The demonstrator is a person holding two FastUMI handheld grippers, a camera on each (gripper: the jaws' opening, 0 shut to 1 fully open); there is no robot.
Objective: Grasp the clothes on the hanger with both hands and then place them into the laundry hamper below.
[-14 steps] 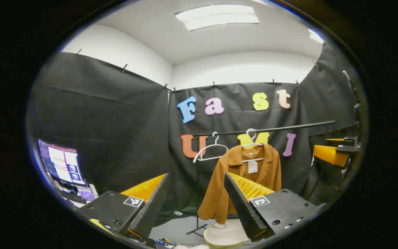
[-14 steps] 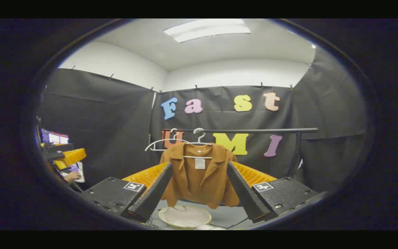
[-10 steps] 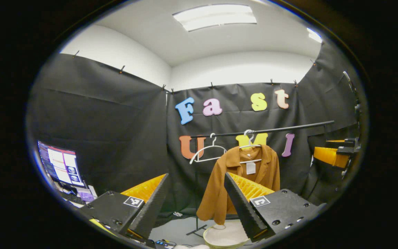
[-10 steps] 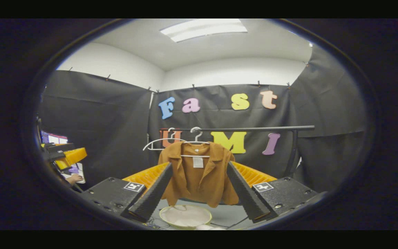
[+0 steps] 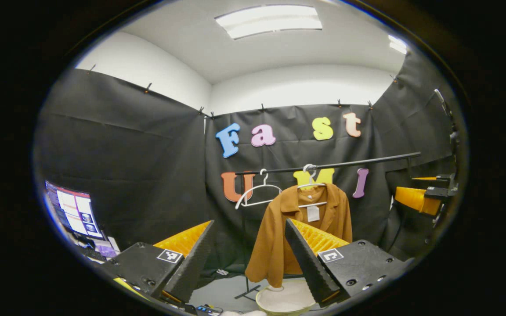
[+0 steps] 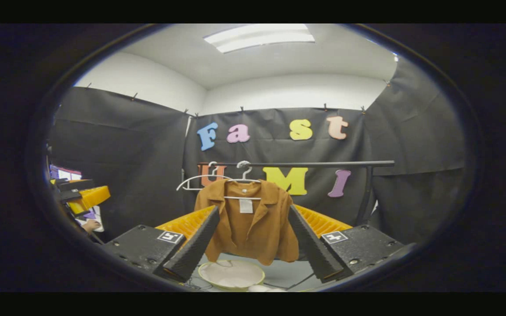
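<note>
Approach step: left gripper point(image 5: 249, 245) and right gripper point(image 6: 249, 239) both spread wide, holding nothing, well short of the brown shirt point(image 6: 248, 221) hanging mid-frame on its hanger point(image 6: 243, 175). Best to close one on each shoulder, then lift clear of the rail point(image 6: 314, 164). Hamper point(image 6: 231, 275) sits directly below; an empty hanger point(image 6: 198, 181) just beside the shirt could snag.

Black cloth point(image 5: 139, 145) drapes the booth's walls on three sides, clipped along its top edge, with white wall point(image 5: 297, 87) showing above it. A long ceiling light panel point(image 5: 268, 19) glows overhead (a second one sits at the right edge of the left gripper view). A monitor point(image 5: 74, 210) stands low on the left, apparently on a cluttered desk. The floor point(image 6: 283, 273) is pale grey.
</note>
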